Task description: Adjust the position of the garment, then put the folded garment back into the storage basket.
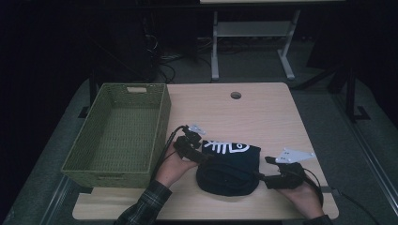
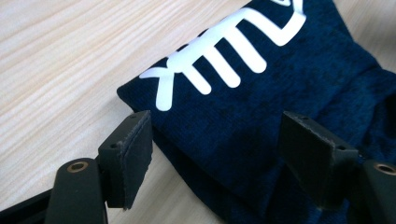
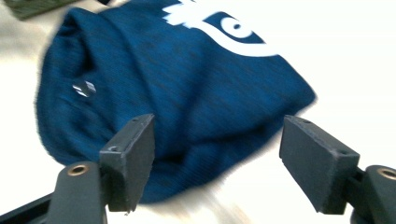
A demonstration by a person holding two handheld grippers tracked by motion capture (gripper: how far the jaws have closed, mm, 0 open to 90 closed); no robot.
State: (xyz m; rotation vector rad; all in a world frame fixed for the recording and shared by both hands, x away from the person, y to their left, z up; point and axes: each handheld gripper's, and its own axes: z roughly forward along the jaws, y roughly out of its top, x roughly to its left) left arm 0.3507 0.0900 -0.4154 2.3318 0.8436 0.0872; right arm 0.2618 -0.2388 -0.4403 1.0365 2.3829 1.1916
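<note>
High view: both your left hand-held gripper and right hand-held gripper gape empty beside the folded navy hat; regrip it next for the basket.

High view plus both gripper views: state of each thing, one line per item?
left gripper: open, jaws wide, pads clear of the cloth.
right gripper: open, jaws wide, nothing pressed between them.
blue garment: folded, lying flat on the table, white fishbone print up, released.
green basket: upright at the table's left, nothing inside.
table: wooden top, round cable hole near the far edge.
</note>
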